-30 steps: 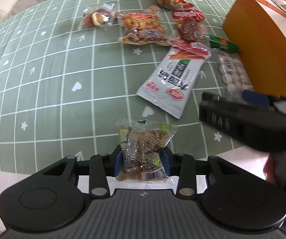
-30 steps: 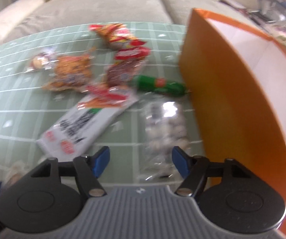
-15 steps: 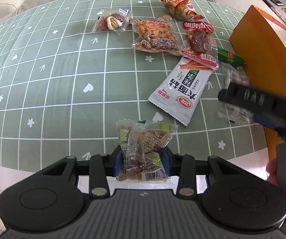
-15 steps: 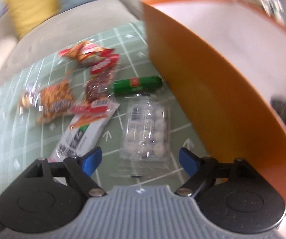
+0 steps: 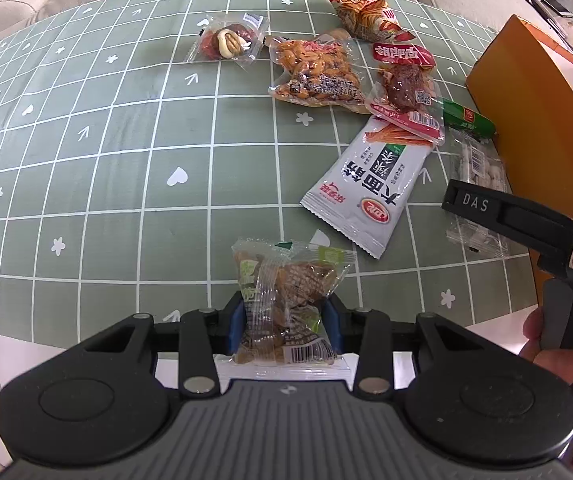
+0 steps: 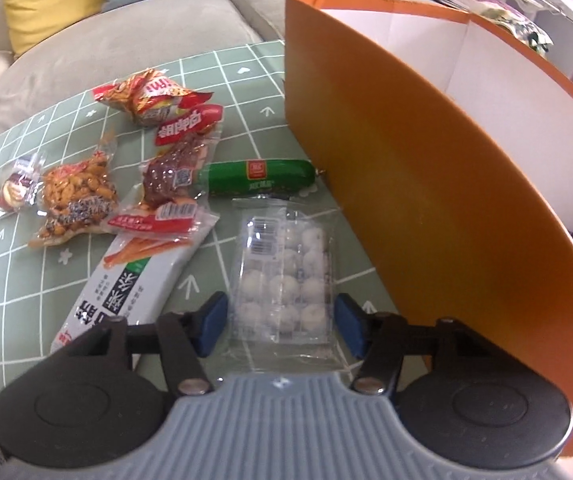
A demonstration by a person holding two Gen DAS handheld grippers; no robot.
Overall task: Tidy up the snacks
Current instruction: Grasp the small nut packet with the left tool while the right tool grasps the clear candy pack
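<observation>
Left hand-held gripper (image 5: 284, 326) clamps a clear snack packet (image 5: 286, 304) above the table (image 5: 98, 184), while the right hand-held gripper's (image 6: 280, 322) jaws, just closing, straddle the white-ball pack (image 6: 284, 276) beside the orange box (image 6: 426, 184), pads apparently not yet pressing.

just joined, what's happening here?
A person is sorting snacks with two handheld grippers. The left gripper is shut on a clear snack packet. The right gripper has been closing around a clear pack of white balls beside the orange box; pads not visibly pressing yet.
</observation>
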